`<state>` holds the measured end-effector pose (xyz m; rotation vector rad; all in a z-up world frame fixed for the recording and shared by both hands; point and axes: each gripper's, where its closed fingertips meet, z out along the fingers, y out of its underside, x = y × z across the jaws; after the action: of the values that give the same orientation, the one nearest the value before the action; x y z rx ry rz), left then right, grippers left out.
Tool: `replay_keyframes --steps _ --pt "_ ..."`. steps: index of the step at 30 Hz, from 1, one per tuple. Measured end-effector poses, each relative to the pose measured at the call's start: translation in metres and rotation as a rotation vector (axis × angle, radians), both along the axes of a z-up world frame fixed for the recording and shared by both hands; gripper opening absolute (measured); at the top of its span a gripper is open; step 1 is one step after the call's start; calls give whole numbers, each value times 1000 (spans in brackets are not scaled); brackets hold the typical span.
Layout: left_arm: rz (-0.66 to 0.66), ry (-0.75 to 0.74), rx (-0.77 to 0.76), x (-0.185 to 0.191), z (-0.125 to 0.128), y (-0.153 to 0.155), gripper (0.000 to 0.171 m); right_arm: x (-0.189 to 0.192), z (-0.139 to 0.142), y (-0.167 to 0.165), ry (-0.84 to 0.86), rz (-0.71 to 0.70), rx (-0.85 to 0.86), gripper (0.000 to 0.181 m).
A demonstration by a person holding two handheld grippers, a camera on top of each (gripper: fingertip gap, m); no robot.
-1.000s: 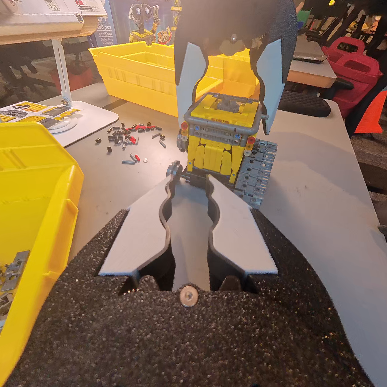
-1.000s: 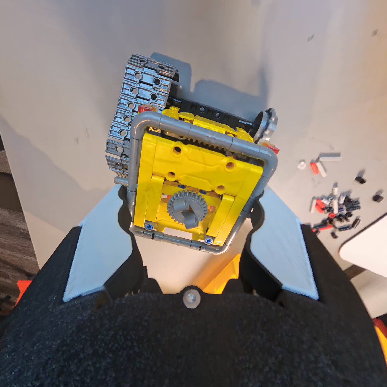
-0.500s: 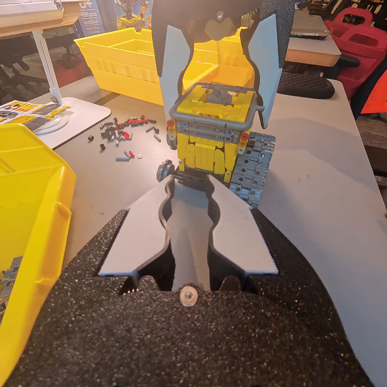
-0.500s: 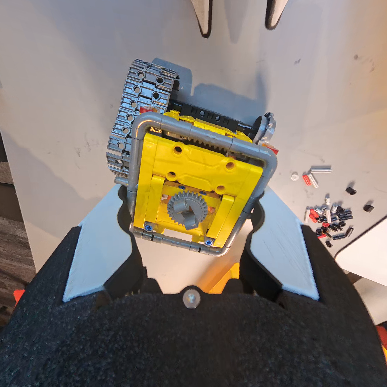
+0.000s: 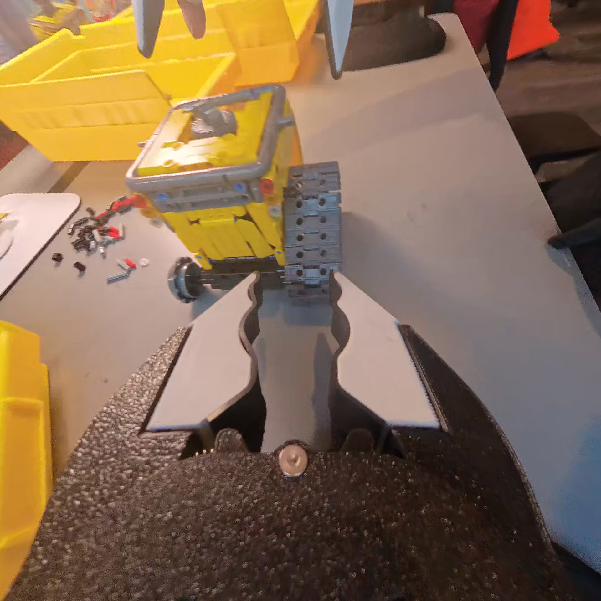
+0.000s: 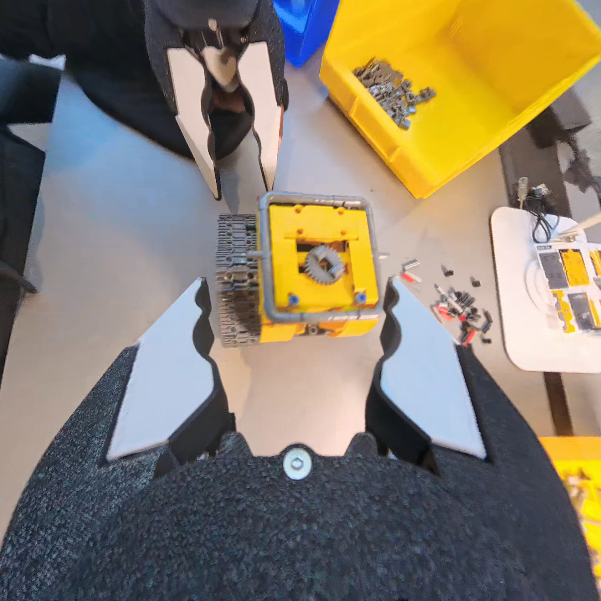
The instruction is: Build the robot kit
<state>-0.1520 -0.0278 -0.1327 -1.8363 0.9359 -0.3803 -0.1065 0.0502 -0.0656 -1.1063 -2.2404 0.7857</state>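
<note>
A yellow bin [image 6: 481,107] holding grey parts [image 6: 393,89] stands on the grey table [image 6: 97,227]. Small black, red and grey pieces [image 6: 461,305] lie scattered beside a white board [image 6: 533,354] carrying printed sheets [image 6: 569,283].

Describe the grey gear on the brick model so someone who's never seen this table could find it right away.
On the grey table stands a yellow brick model with a grey tread on one side. In a recess on its top, inside the grey tube frame, sits the gear: the only round toothed part there.
</note>
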Motion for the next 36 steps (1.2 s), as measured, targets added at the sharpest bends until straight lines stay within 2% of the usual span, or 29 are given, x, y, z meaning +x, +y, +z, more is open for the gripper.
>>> replay_keyframes --steps 4,8,10,13,15,18,22,24,28,35,36 --pt "-5 92 -47 12 -15 5 43 34 -20 -2 126 -132 -54 82" --pt "-3 129 -65 20 -22 9 38 50 -36 -32 250 -229 -120 49" --pt "8 141 -78 21 -25 11 38 48 -43 -51 305 -306 -143 39" --pt "35 117 -104 25 -24 13 38 38 -68 -69 302 -471 -112 38" --pt "59 110 -118 31 -23 16 38 34 -80 -60 309 -596 -21 37" --pt "91 84 -138 46 -23 19 39 31 -76 -41 366 -736 34 35" --pt "131 42 -174 54 -21 23 39 36 -71 -20 399 -845 74 18" --pt "139 -27 -208 61 -18 25 38 40 -70 -13 401 -884 84 20" --pt "151 -89 -244 70 -16 29 38 40 -74 -11 384 -897 145 43" --pt "176 -119 -259 71 -16 31 38 46 -78 -7 357 -910 74 41" --pt "176 -116 -265 71 -18 30 38 48 -80 -5 342 -924 49 52"
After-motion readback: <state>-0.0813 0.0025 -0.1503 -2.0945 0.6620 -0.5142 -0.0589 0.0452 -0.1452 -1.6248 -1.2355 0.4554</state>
